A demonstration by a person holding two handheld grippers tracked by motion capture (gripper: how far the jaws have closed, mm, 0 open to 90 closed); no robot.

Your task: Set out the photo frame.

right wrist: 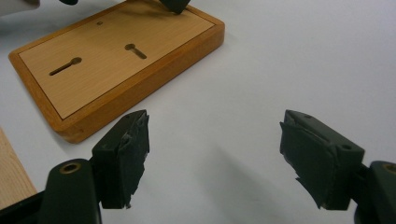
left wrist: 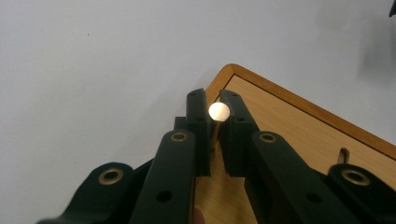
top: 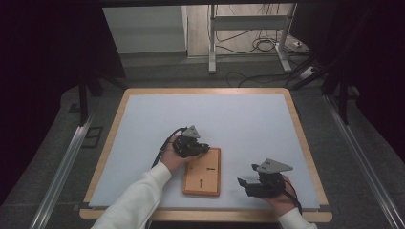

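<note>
Left tool clamped on round-headed peg over wooden board, right tool wide open, empty, beside board.

Smooth varnished wood board, pale matt peg, matt white tabletop, worn rubbery blk fingers

high view overhead facing forward, gripper views close, low, sharing wooden board

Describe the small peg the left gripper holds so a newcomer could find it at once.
On the white table lies a wooden board with keyhole slots. At its far left corner, the left gripper pinches a thin wooden peg, the only thing with a pale round head.
</note>
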